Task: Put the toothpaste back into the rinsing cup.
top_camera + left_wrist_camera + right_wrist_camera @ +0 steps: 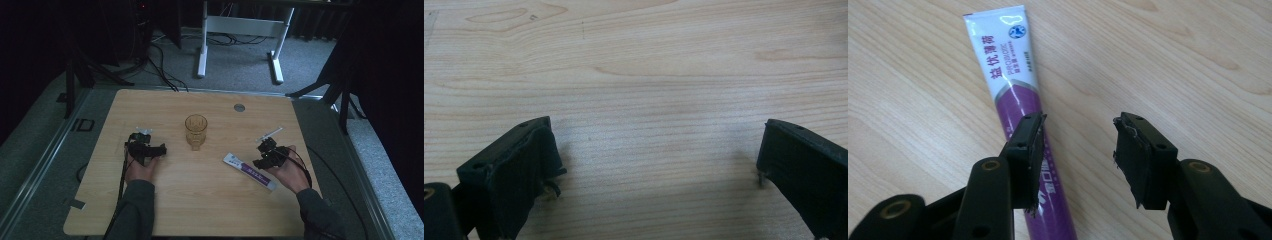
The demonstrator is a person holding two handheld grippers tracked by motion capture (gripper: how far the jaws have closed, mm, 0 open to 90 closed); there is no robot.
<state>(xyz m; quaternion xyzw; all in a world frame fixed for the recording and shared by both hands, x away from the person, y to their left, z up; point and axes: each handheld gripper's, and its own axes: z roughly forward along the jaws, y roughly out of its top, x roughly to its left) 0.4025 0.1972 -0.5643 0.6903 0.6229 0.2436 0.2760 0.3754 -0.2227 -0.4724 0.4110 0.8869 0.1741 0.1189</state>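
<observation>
A white and purple toothpaste tube [248, 171] lies flat on the wooden table [200, 210], right of the middle. My right gripper [264, 155] hovers just over its right side, open. In the right gripper view the tube [1007, 65] runs under the left jaw, with bare wood between the jaws; the gripper [1078, 150] holds nothing. An amber glass mug [196, 131] stands upright at the table's centre. My left gripper [150, 150] rests at the left, jaws wide apart over bare wood [654, 145]. A white toothbrush [269, 133] lies behind the right gripper.
A small round grey grommet [239, 107] sits near the table's far edge. Beyond the table stand a white desk frame [240, 30] and cables on grey carpet. Dark curtains and stands flank both sides.
</observation>
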